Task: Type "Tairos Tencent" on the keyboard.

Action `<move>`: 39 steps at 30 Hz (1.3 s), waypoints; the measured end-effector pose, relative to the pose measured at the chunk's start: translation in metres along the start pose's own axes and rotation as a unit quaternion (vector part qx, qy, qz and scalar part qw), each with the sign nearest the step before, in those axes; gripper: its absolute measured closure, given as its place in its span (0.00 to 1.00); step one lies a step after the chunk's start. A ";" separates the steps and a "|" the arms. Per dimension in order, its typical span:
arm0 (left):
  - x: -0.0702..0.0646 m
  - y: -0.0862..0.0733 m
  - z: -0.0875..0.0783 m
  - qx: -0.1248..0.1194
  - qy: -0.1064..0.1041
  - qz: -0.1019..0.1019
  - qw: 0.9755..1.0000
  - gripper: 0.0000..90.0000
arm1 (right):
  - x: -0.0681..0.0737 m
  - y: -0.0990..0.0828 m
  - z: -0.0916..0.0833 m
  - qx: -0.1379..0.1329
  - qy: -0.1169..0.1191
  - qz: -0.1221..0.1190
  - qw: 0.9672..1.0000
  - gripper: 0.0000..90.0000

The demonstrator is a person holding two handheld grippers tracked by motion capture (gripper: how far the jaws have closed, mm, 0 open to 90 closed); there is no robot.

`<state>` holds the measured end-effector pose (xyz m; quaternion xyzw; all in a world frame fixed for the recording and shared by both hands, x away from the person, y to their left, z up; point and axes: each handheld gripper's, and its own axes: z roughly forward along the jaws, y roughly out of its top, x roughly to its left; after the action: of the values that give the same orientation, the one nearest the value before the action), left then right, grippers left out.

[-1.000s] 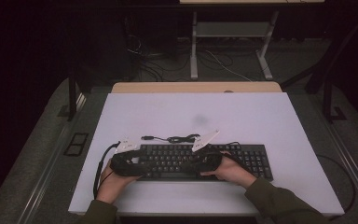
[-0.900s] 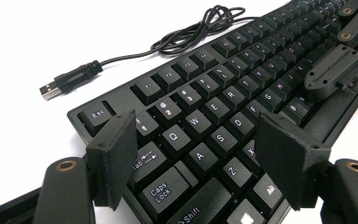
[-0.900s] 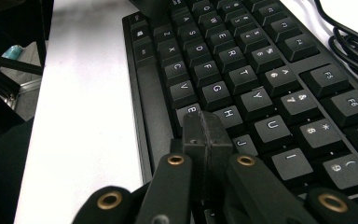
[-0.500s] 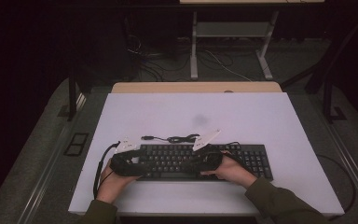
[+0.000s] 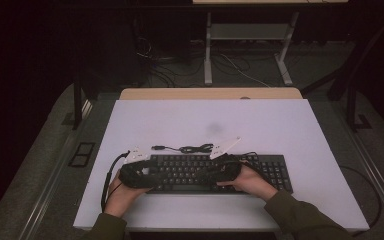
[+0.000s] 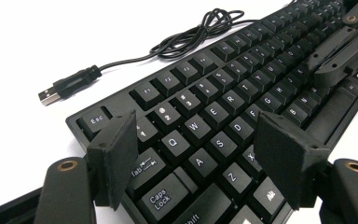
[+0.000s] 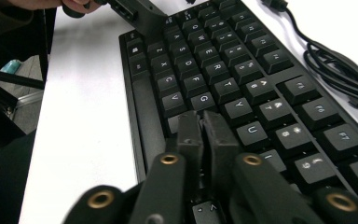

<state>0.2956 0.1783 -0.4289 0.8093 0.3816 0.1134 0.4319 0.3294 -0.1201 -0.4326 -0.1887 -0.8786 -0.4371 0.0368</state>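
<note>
Left tongs [image 6: 200, 163] spread wide over the keyboard [image 5: 270, 167] at the Q-A-Z end. Keyboard long axis across tabletop [image 5: 180, 120] (cable [image 5: 190, 148] behind). Right tongs [image 7: 203, 140] clenched empty, low over mid-keys, nearer.

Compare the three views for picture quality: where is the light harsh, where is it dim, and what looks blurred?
High view: dim surroundings, table evenly lit, faint smudge mid-table. Left gripper view: table blown out white, keyboard legends sharp up close, soft farther away. Right gripper view: shut right gripper and nearest keys blurred, cable soft.
</note>
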 end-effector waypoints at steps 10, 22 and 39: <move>-0.001 0.006 0.006 -0.005 -0.009 0.006 1.000 0.38 | -0.002 -0.004 -0.007 -0.008 -0.010 0.013 1.000 0.72; -0.005 0.015 0.014 -0.013 -0.035 0.014 0.999 0.62 | -0.007 -0.013 -0.019 -0.025 -0.037 0.038 0.998 0.49; -0.010 0.030 0.031 -0.006 -0.088 0.032 0.996 0.99 | -0.008 -0.027 -0.035 -0.038 -0.080 0.061 0.994 0.36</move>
<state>0.3200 0.1420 -0.4226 0.8254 0.3155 0.0581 0.4646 0.3239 -0.1647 -0.4333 -0.2771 -0.8485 -0.4505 -0.0139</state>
